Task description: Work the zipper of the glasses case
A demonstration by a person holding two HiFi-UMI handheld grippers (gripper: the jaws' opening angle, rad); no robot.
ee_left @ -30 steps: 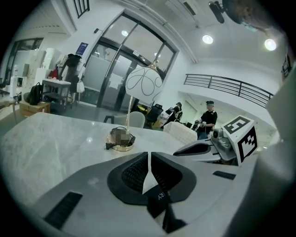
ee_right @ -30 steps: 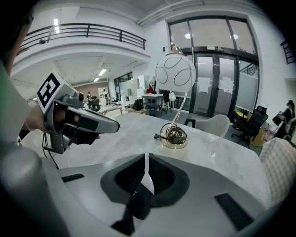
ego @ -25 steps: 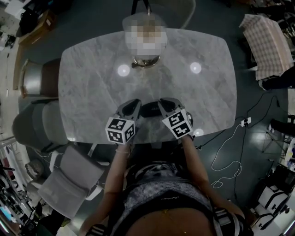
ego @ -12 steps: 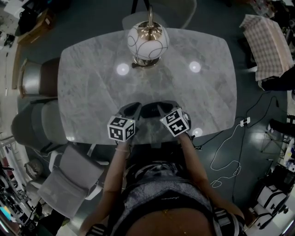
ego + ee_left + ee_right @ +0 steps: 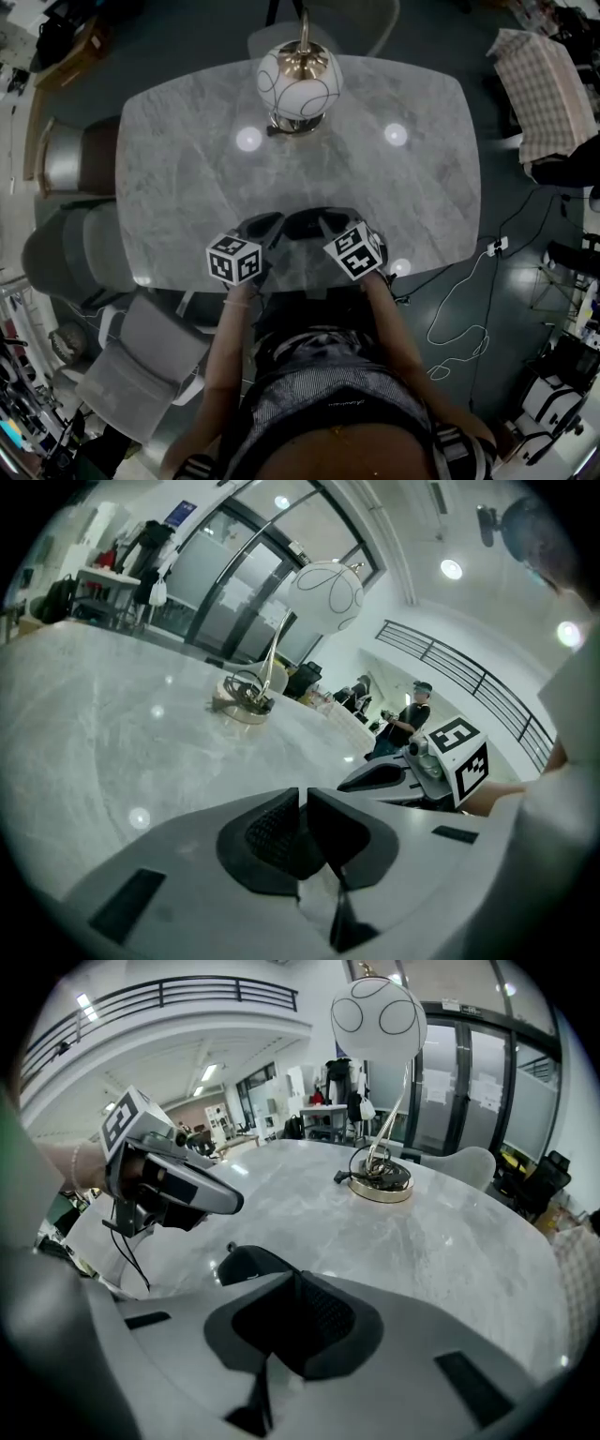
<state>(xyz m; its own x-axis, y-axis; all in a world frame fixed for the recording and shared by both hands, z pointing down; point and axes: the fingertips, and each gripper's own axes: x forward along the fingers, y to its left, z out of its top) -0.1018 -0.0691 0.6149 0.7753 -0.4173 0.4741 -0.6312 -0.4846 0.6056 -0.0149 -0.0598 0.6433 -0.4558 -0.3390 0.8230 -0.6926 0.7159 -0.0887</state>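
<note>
The dark glasses case [image 5: 302, 223] lies on the marble table [image 5: 187, 178] near its front edge, between my two grippers. In the right gripper view the glasses case [image 5: 246, 1262] shows as a dark rounded shape just past the jaw tips, with a small pull sticking up at its left end. My left gripper [image 5: 265, 226] is at the case's left end, its jaws shut with nothing visible between them [image 5: 303, 803]. My right gripper [image 5: 330, 221] is at the case's right end, also shut and empty [image 5: 295, 1288]. Whether either touches the case I cannot tell.
A lamp with a white globe [image 5: 299, 80] and gold base stands at the table's far edge. Grey chairs [image 5: 66, 253] crowd the left side and front-left corner. A plaid-covered stand [image 5: 539, 89] and floor cables [image 5: 459, 309] are to the right.
Both grippers have sunk closer to the table beside the case. The left gripper's marker cube has shifted left and rolled a little. The case has not moved.
</note>
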